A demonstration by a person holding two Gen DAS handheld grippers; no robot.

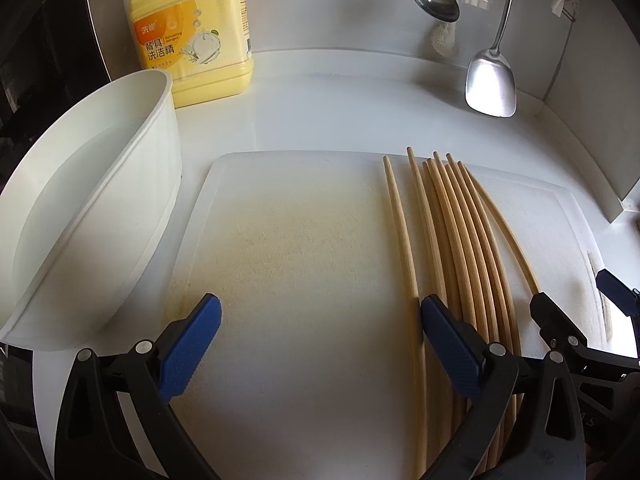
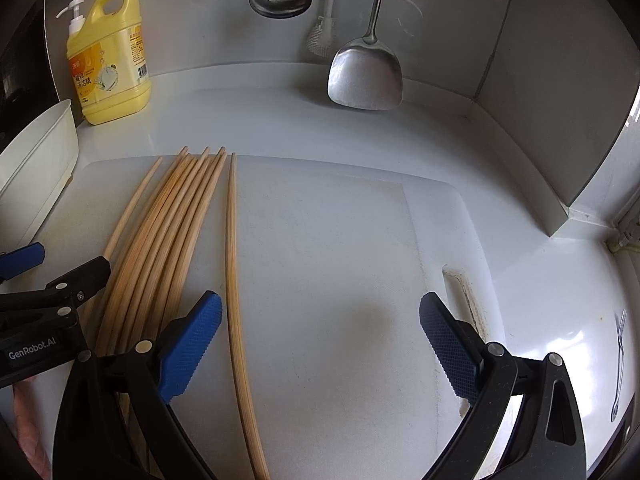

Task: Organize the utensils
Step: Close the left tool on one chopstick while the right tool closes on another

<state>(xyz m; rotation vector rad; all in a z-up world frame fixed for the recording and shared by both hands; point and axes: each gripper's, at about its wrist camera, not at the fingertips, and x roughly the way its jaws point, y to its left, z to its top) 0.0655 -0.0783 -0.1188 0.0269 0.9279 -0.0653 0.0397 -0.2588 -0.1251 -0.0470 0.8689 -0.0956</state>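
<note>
On the white cutting board point(image 1: 304, 240) I see the wooden chopsticks point(image 1: 460, 240) lying side by side toward its right half, my left gripper point(image 1: 320, 344) and right gripper point(image 2: 320, 344) both spread wide and empty, white tub point(image 1: 92, 208) just left.

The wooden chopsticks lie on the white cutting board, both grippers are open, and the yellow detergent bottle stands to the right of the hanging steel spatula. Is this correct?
Not quite: the yellow detergent bottle stands left of the hanging steel spatula, as both wrist views show. The rest holds.
</note>
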